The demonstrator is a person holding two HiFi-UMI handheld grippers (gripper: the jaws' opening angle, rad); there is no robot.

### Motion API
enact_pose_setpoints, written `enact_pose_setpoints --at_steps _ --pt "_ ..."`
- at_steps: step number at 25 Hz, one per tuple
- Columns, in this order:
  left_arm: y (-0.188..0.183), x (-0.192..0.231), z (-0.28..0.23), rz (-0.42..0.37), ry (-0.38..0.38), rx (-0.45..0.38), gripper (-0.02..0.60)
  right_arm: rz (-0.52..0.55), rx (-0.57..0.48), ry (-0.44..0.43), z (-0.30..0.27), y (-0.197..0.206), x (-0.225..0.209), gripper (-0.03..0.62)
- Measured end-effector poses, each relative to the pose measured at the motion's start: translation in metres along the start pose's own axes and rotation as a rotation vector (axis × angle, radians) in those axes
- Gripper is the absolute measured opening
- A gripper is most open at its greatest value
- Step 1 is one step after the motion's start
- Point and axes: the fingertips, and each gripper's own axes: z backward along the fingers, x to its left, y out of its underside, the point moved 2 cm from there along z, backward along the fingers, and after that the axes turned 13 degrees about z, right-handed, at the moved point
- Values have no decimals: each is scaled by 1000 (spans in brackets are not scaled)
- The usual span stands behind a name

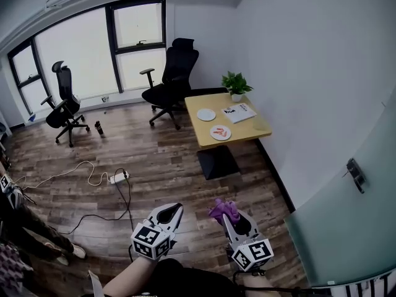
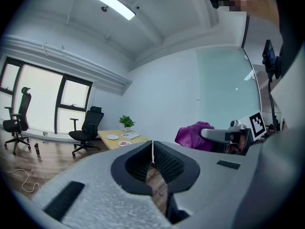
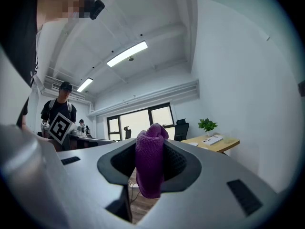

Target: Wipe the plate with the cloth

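The right gripper (image 1: 228,220) has its fingers clamped on the one purple cloth (image 1: 223,210), carried bunched and ready for wiping. The left gripper (image 1: 176,210) has its fingers pressed together on nothing, probably kept free to steady a plate. Both hang over the floor, well apart from the single desk (image 1: 250,130) (so no wiping yet), where two plates lie, a white plate (image 1: 206,114) and a plate with reddish bits (image 1: 220,132), the likelier target, near one booklet (image 1: 239,112) and one potted plant (image 1: 236,83).
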Motion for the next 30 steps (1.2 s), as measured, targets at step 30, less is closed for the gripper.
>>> enact_pose_setpoints --at_steps 30 --pt "-83 201 -125 50 18 -20 14 44 49 11 -251 10 -54 120"
